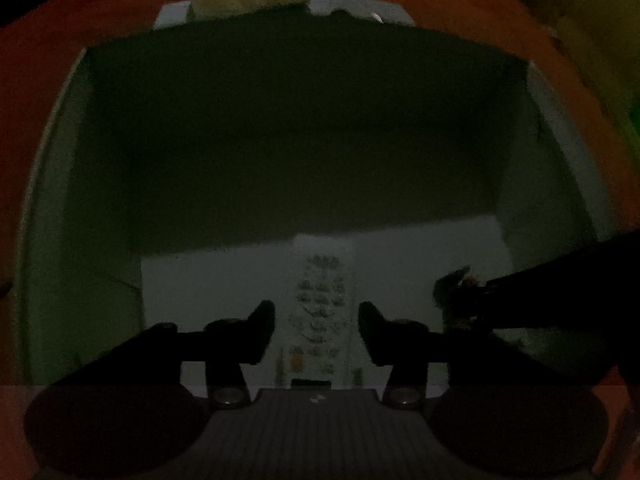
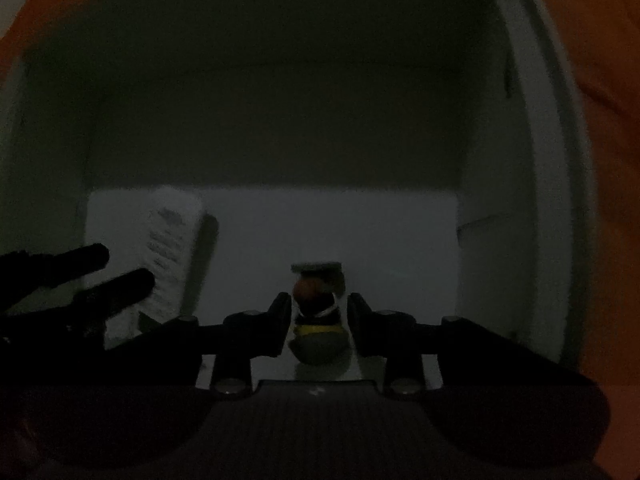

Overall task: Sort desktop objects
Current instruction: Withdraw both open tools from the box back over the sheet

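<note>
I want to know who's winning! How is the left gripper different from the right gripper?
The left gripper has a white remote lying between its open fingers, untouched; the right gripper straddles a small toy figure, grip unclear. The remote is long, flat and pale; the figure is short, rounded and dark. Both grippers reach into the same white box.

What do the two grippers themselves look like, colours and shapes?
Both look alike in the dim light: the left gripper and right gripper have black, blocky fingers on black arms, silver round bolts at the base, and a grey ribbed plate with a small white mark. No cables or sleeves show.
</note>
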Motion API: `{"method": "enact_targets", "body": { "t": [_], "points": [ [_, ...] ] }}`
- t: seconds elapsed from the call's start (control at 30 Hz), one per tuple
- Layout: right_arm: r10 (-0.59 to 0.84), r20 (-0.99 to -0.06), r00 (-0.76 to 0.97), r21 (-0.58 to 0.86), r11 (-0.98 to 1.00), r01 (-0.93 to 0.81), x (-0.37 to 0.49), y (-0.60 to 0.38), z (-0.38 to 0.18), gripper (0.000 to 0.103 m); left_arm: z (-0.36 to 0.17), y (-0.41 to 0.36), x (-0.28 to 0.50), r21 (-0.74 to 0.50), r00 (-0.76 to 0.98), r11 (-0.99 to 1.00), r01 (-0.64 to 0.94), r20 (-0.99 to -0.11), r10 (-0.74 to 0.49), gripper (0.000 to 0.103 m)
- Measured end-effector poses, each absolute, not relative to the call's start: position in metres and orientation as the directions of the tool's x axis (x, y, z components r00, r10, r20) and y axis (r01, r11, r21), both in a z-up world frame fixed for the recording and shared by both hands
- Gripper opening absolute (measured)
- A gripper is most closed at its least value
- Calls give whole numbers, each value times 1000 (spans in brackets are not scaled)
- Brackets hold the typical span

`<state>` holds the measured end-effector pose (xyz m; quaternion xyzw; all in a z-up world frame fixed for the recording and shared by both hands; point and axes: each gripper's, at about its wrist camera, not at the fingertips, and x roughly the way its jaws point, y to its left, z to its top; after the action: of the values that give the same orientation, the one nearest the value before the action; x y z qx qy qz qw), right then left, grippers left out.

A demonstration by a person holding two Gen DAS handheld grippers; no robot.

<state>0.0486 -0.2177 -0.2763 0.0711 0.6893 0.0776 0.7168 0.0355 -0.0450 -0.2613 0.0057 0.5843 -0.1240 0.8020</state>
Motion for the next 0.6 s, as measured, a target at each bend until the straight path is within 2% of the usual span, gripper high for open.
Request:
{"method": "enact_targets", "body": {
  "t": [0.1,0.17,0.2,0.37,0.53,0.6],
  "points": [
    [248,-965,89,250,968,2,62,-220,-253,38,-231,-39,47,-161,332,961,227,-915,-232,44],
    [281,-950,136,283,959,-3,75,-224,-231,39,-208,-32,61,-194,365,954,229,-891,-269,53],
    [293,-942,164,296,955,-9,82,-226,-218,39,-199,-28,68,-203,383,952,228,-880,-279,54],
    [320,-902,289,323,946,-39,120,-238,-169,40,-168,-13,118,-208,438,953,220,-852,-287,54],
    [327,-886,329,329,943,-51,160,-243,-150,40,-166,-16,174,-202,340,924,324,-887,-313,56],
    [345,-882,321,336,938,-84,174,-247,-146,40,-172,-18,192,-194,291,905,378,-903,-315,61]
  ]
}}
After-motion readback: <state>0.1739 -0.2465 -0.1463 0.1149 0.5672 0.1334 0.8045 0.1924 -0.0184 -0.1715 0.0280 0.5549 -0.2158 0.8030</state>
